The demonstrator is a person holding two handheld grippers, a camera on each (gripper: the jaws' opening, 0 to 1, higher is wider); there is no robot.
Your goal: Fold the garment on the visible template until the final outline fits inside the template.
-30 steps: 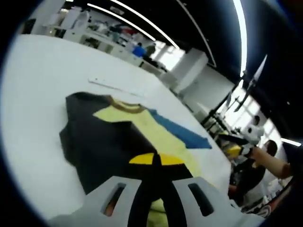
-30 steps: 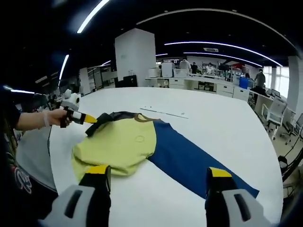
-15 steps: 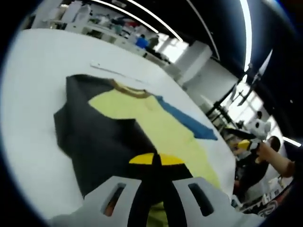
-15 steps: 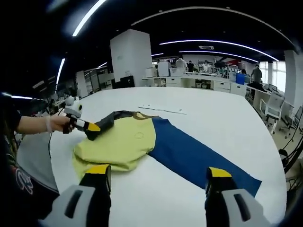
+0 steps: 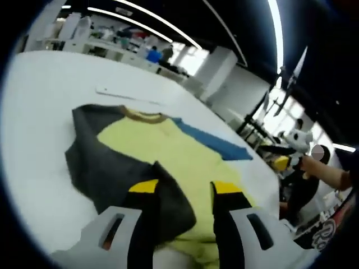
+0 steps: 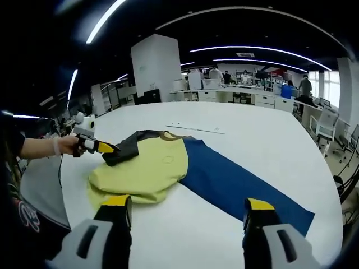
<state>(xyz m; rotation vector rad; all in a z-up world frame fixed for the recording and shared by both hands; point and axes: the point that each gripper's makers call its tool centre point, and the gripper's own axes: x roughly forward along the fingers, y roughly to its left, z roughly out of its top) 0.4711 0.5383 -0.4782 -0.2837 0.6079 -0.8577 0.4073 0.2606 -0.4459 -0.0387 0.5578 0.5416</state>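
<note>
Garment [image 6: 160,168] lies on a white table [image 6: 241,134], toward the table's left edge as the right gripper view frames it. It is a shirt with a yellow body, a brown collar, a dark grey sleeve [image 5: 106,168] and a blue sleeve [image 6: 235,188]. The blue sleeve lies flat, stretched out toward the table's right edge. The grey sleeve is folded in over the yellow body, probably to narrow the outline.

Left gripper [image 5: 182,188]: jaws spread, nothing clamped. A grey flap lies between the yellow tips or just past them; I can't tell whether it touches them. In the right gripper view the left gripper [image 6: 98,147] sits at the grey sleeve's edge, near the table's left edge, with a hand [image 6: 72,144] on it. Jaws apart at the fold suggests the sleeve has been laid down there.

Right gripper [image 6: 188,204]: jaws wide apart, empty, held over bare table on the near side of the garment, well apart from the blue sleeve. It likely waits clear so the cloth stays visible. The right gripper [image 5: 283,161] also appears at the right of the left gripper view.

A thin white strip [image 6: 196,129] lies on the table beyond the collar; can't tell what it is. No template outline can be made out.

Judgement: early to mid fold; the blue sleeve is not yet folded in.
</note>
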